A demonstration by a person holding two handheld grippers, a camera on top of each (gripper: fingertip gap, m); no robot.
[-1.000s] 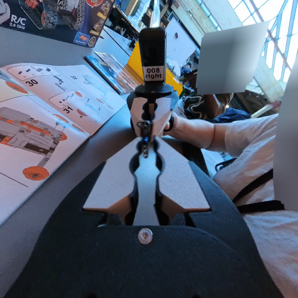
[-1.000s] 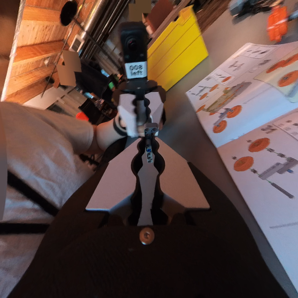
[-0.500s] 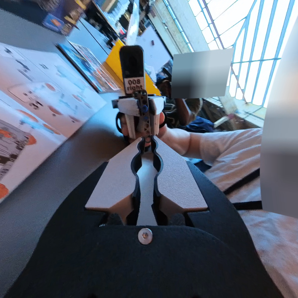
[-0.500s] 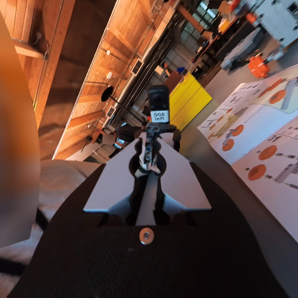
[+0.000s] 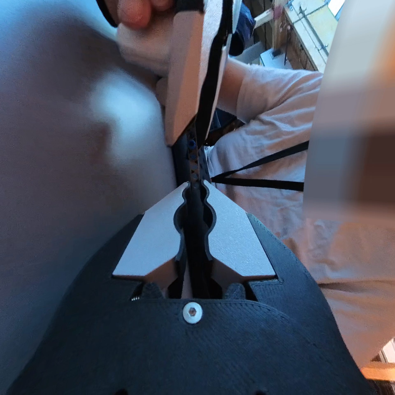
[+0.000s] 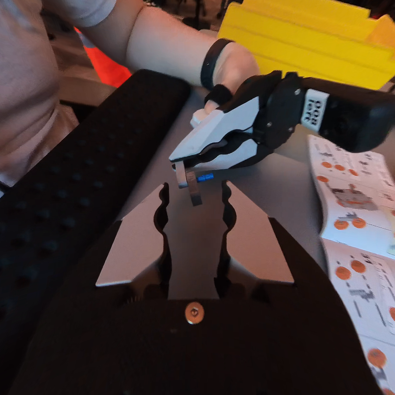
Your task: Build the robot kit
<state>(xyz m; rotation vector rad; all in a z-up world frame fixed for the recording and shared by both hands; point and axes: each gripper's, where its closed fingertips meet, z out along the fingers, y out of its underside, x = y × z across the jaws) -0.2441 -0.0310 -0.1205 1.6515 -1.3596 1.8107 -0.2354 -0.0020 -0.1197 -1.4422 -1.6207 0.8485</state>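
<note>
The left gripper (image 6: 183,165) has its fingers (image 6: 213,132) closed on a small grey beam piece (image 6: 191,186) with a blue pin (image 6: 205,177) sticking out sideways. The piece hangs over the grey bench (image 6: 277,192), just beyond the right gripper (image 6: 194,186), whose fingers (image 6: 139,239) stand spread and empty (nothing between them). The beam's long axis points down toward that gap. An instruction booklet (image 6: 352,235) lies to the right.

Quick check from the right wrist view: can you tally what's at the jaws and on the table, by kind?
Grippers: 2, the left gripper shut on the beams and the right gripper open
Grey beams: 2
Blue pin: 1
Instruction sheets: 2
Yellow bin: 1
Black perforated panel: 1
Total: 9
</note>
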